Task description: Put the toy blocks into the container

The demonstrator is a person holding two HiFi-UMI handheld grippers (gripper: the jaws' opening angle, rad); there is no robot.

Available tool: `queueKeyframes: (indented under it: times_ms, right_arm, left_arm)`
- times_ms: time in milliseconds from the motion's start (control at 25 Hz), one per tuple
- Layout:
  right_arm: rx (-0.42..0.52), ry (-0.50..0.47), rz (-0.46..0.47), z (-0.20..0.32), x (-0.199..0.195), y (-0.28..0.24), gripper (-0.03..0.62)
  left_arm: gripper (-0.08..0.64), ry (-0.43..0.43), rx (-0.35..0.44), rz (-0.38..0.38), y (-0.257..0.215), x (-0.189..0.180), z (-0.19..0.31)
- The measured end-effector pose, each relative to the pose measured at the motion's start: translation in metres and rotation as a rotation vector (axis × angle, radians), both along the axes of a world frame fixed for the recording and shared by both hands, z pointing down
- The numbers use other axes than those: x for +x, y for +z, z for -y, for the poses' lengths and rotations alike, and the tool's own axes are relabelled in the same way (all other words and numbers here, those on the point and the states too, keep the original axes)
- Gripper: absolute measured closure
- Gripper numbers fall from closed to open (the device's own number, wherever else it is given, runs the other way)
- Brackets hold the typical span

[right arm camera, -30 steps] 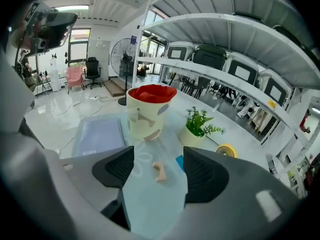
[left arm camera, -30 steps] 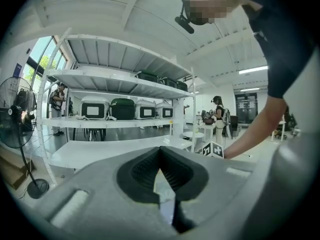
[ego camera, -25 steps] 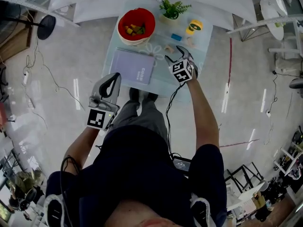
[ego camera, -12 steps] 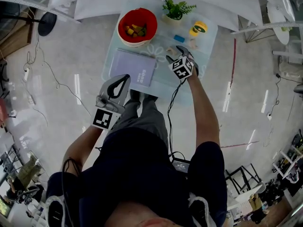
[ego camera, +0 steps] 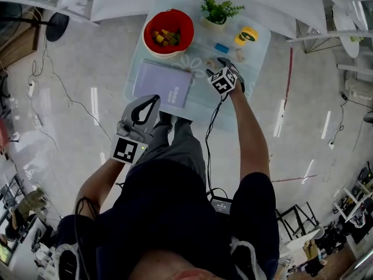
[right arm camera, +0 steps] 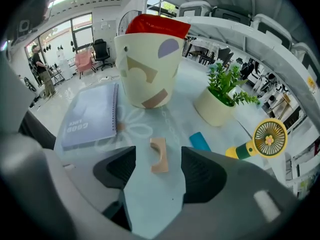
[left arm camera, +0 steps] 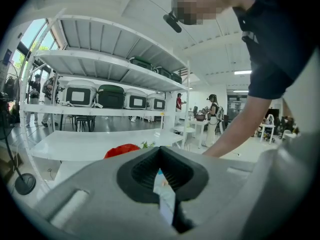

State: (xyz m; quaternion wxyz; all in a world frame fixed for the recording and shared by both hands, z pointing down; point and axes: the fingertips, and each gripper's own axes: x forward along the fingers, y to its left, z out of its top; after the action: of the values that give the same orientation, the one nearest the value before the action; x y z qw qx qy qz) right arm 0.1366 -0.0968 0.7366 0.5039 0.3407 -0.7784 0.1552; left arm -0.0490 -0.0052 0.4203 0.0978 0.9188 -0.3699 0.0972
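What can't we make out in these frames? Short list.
Bucket contents: right gripper view, its own wall hides the inside; head view, blocks too small to count.
Table: left gripper view, the left gripper covers all but a sliver.
Notebook print: head view, too small to read.

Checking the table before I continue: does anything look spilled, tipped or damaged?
Nothing stands out. The container and potted plant stand upright, the notebook lies flat; the tan arch block and blue block lie loose on the table.
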Motion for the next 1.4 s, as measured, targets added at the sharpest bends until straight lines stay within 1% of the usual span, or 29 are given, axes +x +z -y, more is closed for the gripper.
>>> queueKeyframes:
  times_ms: [320,880,960,1040,1200,1400]
  right_arm:
    - [-0.058,-0.015,-0.015,0.003,0.004,0.021,0.319]
    - [-0.107,-0.047,-0.036,0.012,0.0,0.037,0.419]
    - [-0.106,-0.056,-0.044,0.013,-0.001,0.038,0.438]
    - [-0.101,-0.063,-0.055,0.013,-0.001,0.039,0.475]
    - [-0.1,-0.068,-0.064,0.015,0.0,0.04,0.5]
    - [-0.086,-0.058,-0.065,0.016,0.002,0.039,0.509]
  left_arm:
    - [0.558,-0.001,-0.009,0.009,0.006,0.0,0.004]
    - [0.557,-0.019,-0.032,0.017,0.015,-0.006,0.008]
    - [0.557,-0.022,-0.031,0.018,0.016,-0.006,0.009]
    - [0.557,-0.025,-0.03,0.015,0.016,-0.007,0.01]
    - [0.557,-0.029,-0.034,0.017,0.017,-0.008,0.01]
    - [0.557,-0.034,-0.041,0.017,0.02,-0.009,0.009]
